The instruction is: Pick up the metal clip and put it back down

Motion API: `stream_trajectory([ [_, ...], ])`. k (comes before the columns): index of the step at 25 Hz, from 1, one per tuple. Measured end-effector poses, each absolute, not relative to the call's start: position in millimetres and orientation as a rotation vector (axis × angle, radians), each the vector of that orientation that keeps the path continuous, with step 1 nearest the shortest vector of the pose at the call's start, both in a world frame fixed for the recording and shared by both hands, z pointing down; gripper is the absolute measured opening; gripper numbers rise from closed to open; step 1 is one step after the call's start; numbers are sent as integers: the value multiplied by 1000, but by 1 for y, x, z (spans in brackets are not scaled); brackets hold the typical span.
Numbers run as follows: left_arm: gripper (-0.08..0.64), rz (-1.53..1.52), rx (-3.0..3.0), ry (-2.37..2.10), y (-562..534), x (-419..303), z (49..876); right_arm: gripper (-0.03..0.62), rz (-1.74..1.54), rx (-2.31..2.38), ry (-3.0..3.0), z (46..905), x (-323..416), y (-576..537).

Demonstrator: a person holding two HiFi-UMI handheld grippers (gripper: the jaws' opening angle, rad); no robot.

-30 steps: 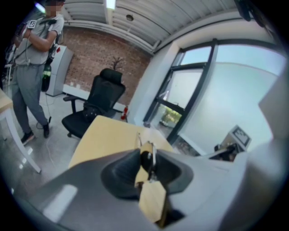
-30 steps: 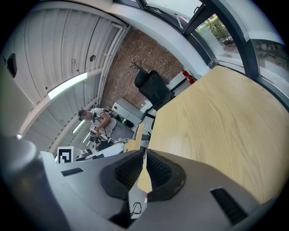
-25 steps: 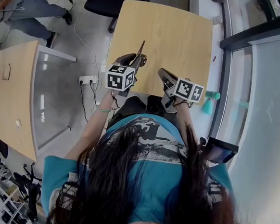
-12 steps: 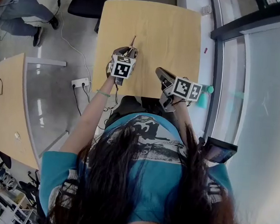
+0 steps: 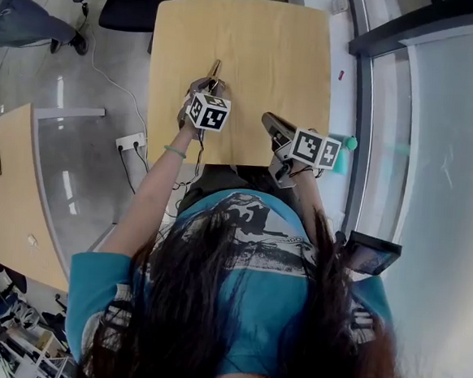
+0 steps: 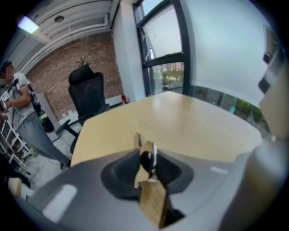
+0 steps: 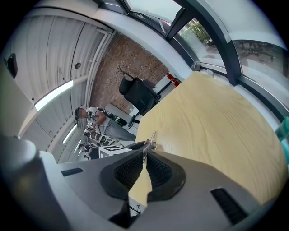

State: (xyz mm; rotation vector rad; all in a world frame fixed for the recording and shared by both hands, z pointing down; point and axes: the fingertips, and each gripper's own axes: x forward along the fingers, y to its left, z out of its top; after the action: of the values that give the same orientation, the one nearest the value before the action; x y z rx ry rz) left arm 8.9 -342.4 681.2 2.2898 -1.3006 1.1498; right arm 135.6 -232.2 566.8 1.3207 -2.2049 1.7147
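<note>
Left gripper [image 5: 212,78]: narrow jaws pinch the small black metal clip with silver handles [image 6: 147,160] over the pale wooden table [image 5: 264,48].
Right gripper [image 5: 269,121]: jaws together, nothing in them.
Done: we think the picking up.
Left to do: setting it down, letting go.

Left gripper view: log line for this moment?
left gripper: shut on metal clip | right gripper: shut, empty | clip held over table

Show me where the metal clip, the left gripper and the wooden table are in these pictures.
metal clip [image 5: 215,66]: head view, on the end that sticks out beyond the jaws.
left gripper [image 5: 208,83]: head view, midway between its fingertips, where they hold the clip.
wooden table [image 5: 272,48]: head view, on the bare middle of its top.
</note>
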Motion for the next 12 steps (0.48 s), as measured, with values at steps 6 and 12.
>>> stream_trajectory([
  [6, 161, 1117, 2326, -1206, -334, 25, 688, 34, 1719, 1330, -2197, 569, 138, -231],
  [12, 240, 979, 2310, -1177, -335, 32, 675, 34, 1723, 1313, -2200, 567, 133, -232],
])
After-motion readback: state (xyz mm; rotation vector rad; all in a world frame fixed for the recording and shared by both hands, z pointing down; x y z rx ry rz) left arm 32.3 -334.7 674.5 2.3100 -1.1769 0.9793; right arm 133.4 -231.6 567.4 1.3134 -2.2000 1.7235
